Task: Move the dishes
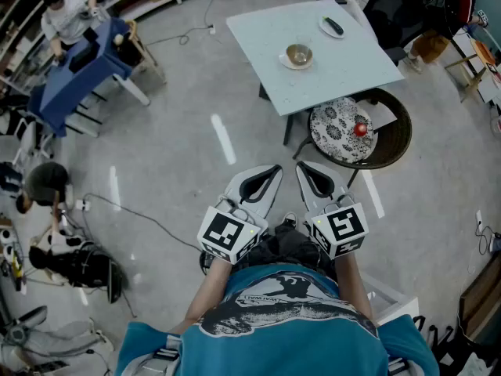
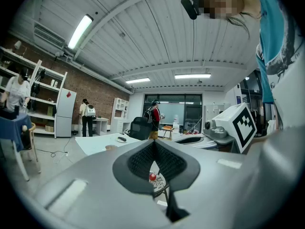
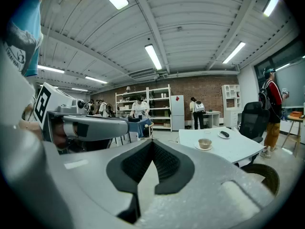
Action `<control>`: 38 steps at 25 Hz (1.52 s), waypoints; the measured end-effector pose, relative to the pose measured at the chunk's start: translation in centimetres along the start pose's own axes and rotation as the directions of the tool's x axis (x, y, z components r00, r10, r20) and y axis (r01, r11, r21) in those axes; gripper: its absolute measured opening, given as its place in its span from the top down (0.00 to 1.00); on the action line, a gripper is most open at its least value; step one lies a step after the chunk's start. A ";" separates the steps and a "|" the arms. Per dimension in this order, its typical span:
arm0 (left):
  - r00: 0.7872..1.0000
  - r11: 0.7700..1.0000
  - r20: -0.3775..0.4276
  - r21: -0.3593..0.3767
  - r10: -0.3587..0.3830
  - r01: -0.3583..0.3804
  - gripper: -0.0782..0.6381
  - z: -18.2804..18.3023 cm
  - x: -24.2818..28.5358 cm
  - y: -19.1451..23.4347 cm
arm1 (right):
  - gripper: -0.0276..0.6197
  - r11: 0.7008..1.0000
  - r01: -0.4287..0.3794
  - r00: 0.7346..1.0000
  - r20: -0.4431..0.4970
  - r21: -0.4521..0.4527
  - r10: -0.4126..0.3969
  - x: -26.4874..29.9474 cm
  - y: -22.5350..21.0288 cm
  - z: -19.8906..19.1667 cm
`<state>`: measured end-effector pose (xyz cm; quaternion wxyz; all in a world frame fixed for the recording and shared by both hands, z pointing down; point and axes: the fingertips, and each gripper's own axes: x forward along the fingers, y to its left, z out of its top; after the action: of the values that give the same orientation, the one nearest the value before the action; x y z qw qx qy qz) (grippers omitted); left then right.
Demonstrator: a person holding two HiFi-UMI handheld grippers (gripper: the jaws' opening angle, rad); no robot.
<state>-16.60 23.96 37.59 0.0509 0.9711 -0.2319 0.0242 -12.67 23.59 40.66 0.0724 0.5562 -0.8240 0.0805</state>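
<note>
A pale square table [image 1: 344, 73] stands on a glossy grey concrete floor [image 1: 172, 147], well ahead of the person. The dishes sit on it: a tan bowl on a white saucer [image 1: 298, 55] near the middle, and a small white plate [image 1: 332, 27] carrying a dark object toward the far edge. Just beside the table's near corner is a round dark wicker chair [image 1: 395, 135] with a patterned cushion [image 1: 337, 131] and a small red round thing [image 1: 360, 129] on it. The left gripper [image 1: 273, 170] and right gripper [image 1: 300, 167] are held side by side, each with jaws pressed together on nothing, well apart from the table. A blue-draped table [image 1: 78, 73] stands off left. A brick wall [image 3: 205, 87], white shelving [image 3: 157, 104] and ceiling strip lights [image 3: 153, 56] close the room.
</note>
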 end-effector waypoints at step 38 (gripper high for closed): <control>0.998 0.997 -0.055 -0.083 0.005 -0.009 0.87 -2.6 3.0 2.9 | 0.95 0.994 -0.054 0.997 -0.043 0.095 0.059 2.5 -1.9 -2.8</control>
<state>-15.29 20.38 40.64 0.0974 0.9663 -0.2346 0.0415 -11.76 21.27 44.04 0.0630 0.5335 -0.8328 0.1337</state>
